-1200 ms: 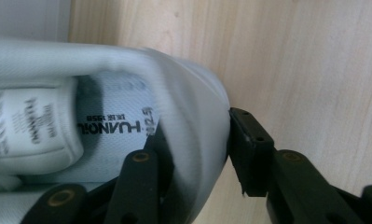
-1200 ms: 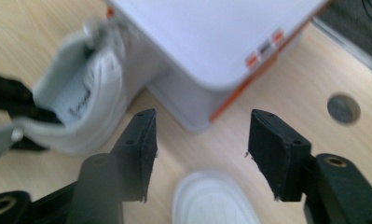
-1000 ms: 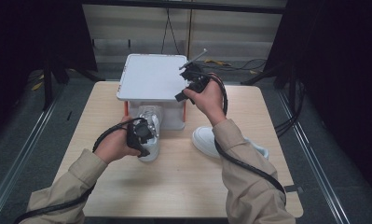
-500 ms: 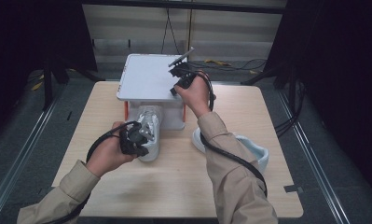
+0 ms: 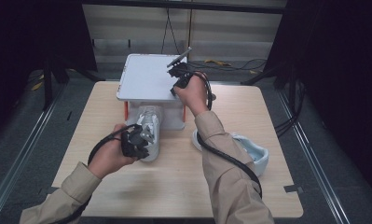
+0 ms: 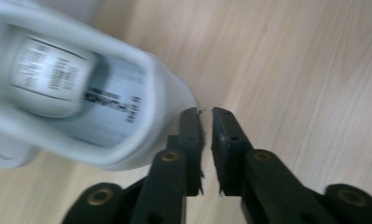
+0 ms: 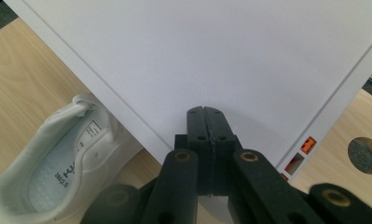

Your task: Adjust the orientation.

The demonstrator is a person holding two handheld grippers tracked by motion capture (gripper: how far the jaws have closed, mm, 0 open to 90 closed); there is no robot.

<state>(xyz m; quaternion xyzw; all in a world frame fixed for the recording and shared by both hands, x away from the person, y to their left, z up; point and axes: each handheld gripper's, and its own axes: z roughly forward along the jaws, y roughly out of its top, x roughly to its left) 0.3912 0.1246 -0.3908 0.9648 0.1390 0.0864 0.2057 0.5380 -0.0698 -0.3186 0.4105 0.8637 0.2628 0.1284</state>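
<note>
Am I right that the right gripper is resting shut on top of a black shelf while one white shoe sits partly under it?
Not quite: the shelf is white, as the right gripper view shows. The right gripper is shut over its top, and the white shoe sits partly under it.

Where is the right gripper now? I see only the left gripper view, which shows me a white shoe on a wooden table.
Observer: The right gripper is shut over the flat top of a white stand at the far side of the table.
Operator: Is my shoe near that stand?
Observer: Yes. The shoe has its toe under the top of the stand, and its heel sticks out toward the person.
Operator: Is there another shoe?
Observer: Yes. A second shoe lies at the right of the table, partly hidden by the right forearm.
</note>
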